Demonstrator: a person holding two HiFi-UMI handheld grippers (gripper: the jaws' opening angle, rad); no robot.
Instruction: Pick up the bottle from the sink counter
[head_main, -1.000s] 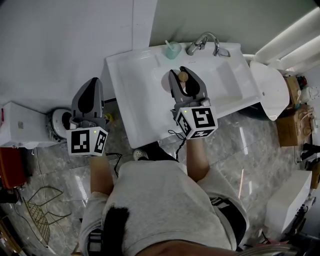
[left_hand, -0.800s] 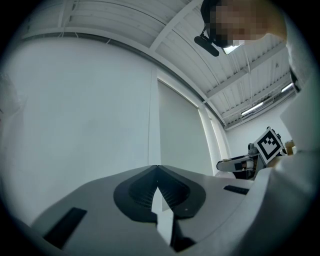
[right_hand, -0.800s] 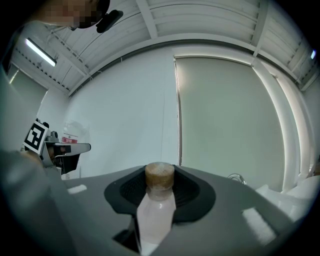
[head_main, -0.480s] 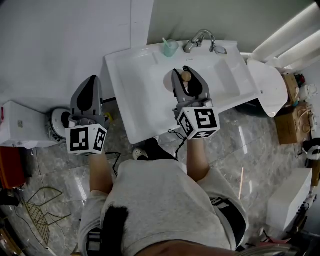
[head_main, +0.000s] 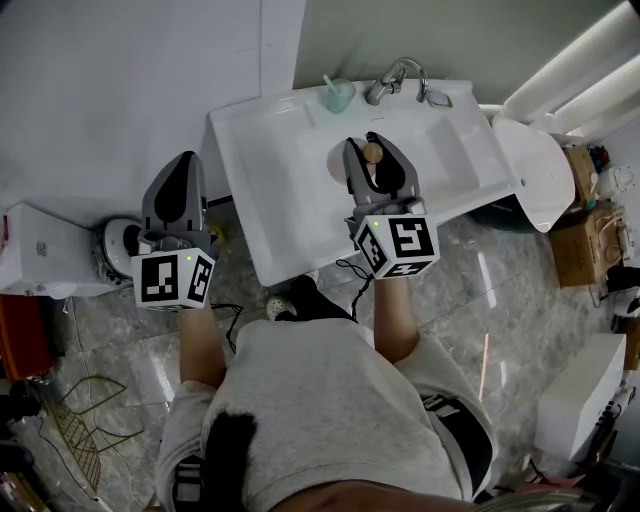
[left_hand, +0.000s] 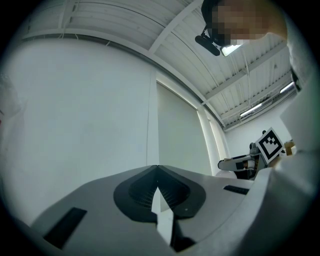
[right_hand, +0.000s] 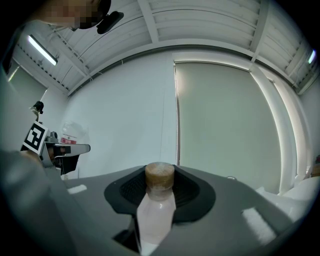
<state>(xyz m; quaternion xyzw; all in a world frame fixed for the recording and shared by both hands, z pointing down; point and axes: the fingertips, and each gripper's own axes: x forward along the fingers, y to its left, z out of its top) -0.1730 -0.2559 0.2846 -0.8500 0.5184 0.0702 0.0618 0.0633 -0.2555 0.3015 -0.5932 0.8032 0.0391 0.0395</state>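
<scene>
A small pale bottle (right_hand: 156, 210) with a brown cap (head_main: 371, 152) stands upright between the jaws of my right gripper (head_main: 373, 150), which is shut on it above the white sink counter (head_main: 260, 170). In the right gripper view the bottle fills the gap between the dark pads (right_hand: 192, 192), cap on top. My left gripper (head_main: 180, 190) hangs to the left of the sink, over the floor, shut with nothing in it; its pads (left_hand: 140, 192) meet in the left gripper view.
A chrome tap (head_main: 395, 78) and a teal cup (head_main: 338, 95) stand at the back of the sink. A toilet (head_main: 540, 180) is to the right, a white box (head_main: 40, 250) to the left, and cartons (head_main: 585, 250) lie on the tiled floor.
The right gripper with the bottle has shifted slightly toward the back of the sink since the earliest frame. The left gripper has stayed put.
</scene>
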